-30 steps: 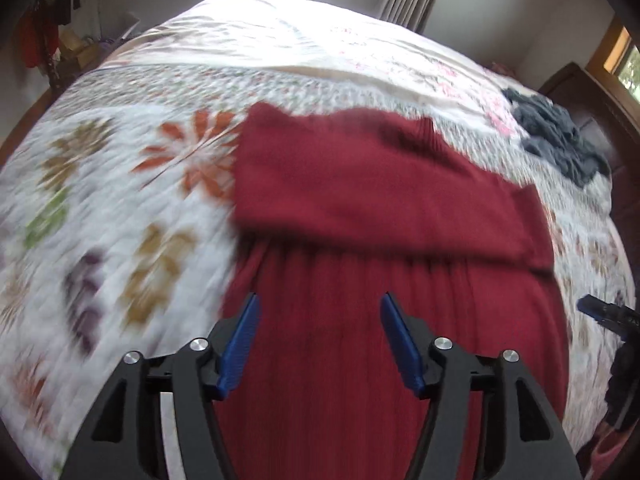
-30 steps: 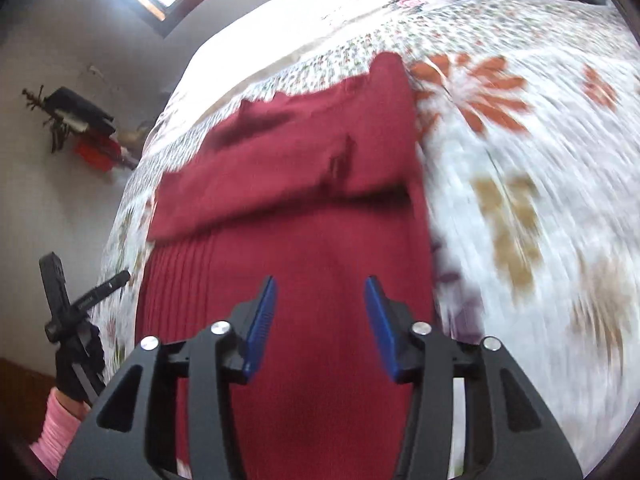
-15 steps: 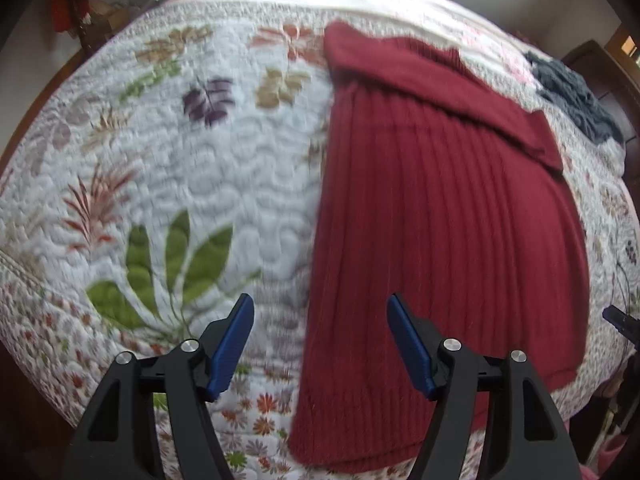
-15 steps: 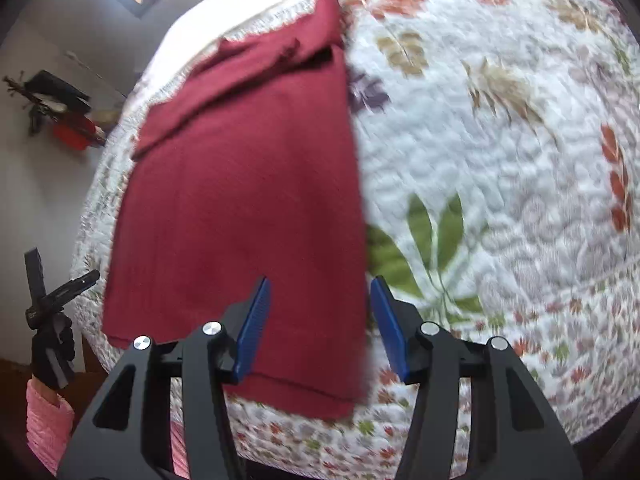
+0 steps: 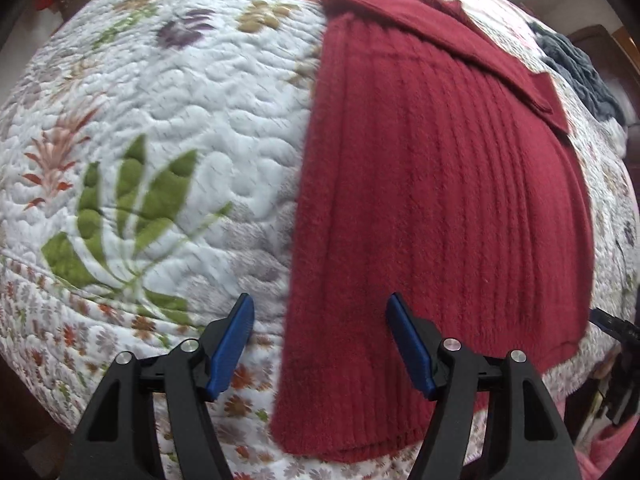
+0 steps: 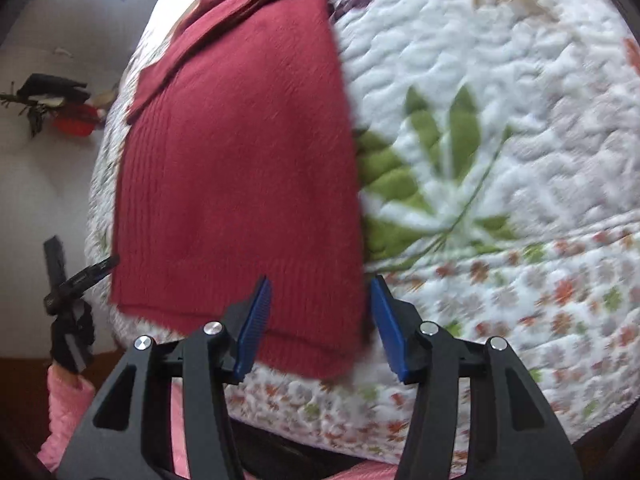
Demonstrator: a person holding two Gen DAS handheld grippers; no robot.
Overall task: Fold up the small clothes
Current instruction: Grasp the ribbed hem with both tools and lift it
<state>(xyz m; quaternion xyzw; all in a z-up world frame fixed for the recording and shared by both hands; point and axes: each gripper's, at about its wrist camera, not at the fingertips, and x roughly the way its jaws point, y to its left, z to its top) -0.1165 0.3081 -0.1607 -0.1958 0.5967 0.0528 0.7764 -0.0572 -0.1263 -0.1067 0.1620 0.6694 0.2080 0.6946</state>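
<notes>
A floral quilted bedspread [image 5: 168, 128] fills most of both views, white with green leaves, purple and orange blooms and a border of small flowers along its near edge. On it lies a dark red ribbed sweater [image 5: 432, 184], spread flat with its sleeves folded across the far end; in the left wrist view it takes up the centre and right of the frame, in the right wrist view [image 6: 240, 152] the centre and left. Its hem reaches down to the near border of the bedspread. A dark grey garment [image 5: 576, 72] sits crumpled at the upper right of the left wrist view, well apart from the sweater.

The left gripper [image 5: 320, 344] hangs at the bottom of its frame with its blue pads spread wide and nothing between them, over one lower corner of the sweater. The right gripper [image 6: 318, 324] is likewise parted and empty, over the opposite lower corner. Whether either touches the fabric cannot be told. A pink sleeve [image 6: 68, 404] shows at lower left of the right wrist view.
</notes>
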